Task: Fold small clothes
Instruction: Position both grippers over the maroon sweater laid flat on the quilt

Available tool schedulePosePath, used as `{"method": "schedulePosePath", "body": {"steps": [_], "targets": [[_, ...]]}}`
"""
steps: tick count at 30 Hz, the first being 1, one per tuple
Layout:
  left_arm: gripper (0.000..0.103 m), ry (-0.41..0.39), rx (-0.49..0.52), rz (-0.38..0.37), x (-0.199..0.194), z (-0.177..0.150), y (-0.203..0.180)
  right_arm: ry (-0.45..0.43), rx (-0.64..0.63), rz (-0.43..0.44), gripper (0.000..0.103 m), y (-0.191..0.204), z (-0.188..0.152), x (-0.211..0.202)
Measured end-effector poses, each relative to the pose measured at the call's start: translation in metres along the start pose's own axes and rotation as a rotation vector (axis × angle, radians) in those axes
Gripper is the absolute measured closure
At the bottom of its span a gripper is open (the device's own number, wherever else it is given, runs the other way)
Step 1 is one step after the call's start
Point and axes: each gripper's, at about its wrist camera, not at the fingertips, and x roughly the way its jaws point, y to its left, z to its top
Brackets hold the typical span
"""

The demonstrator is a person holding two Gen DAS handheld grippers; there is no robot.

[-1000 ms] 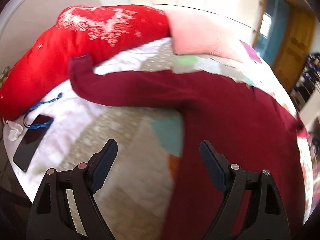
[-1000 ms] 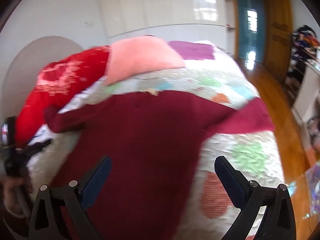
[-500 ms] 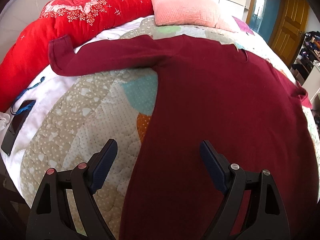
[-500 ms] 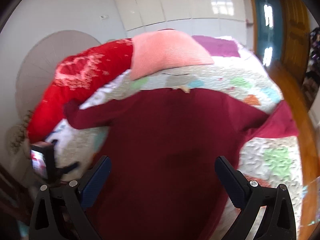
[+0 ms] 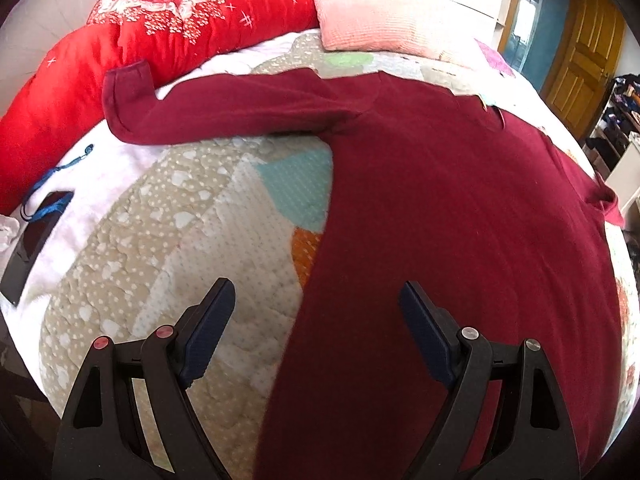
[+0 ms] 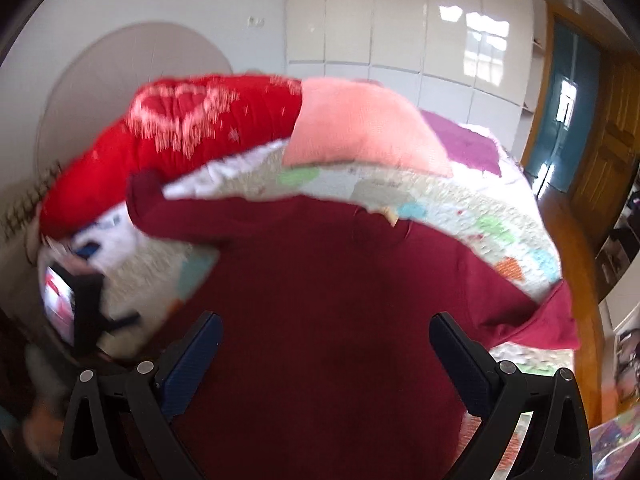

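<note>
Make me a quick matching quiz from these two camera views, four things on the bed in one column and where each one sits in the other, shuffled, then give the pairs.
Things
1. maroon shirt
2. pink pillow
3. red bolster
4. black phone

Places
A. near the bed's left edge, with a blue cord lying on it
B. spread flat on the quilt, one sleeve stretched out to the left
C. at the head of the bed, to the right of the red one
D. along the head of the bed at the left, white pattern on top

Pairs: 1-B, 2-C, 3-D, 4-A
</note>
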Motion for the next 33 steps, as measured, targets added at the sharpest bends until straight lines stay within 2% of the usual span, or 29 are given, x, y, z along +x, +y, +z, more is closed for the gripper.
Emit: {"method": "schedulePosePath", "body": {"steps": [5,8,17,33], "targets": [[0.018,-0.004,-0.031,0.002,0.003,0.007,0.007,0.025,0.075,0.027,0.000,-0.005,-0.018,0.048],[0.018,-0.001,-0.026,0.008,0.006,0.008,0.006,0.023,0.118,0.014,0.000,-0.007,-0.022,0.061],[0.018,-0.012,-0.006,0.009,0.007,0.012,-0.005,0.038,0.152,-0.045,0.000,-0.015,-0.029,0.068],[0.018,-0.039,0.010,0.009,0.005,0.021,-0.019,0.065,0.190,-0.059,0.000,-0.020,-0.027,0.069]]}}
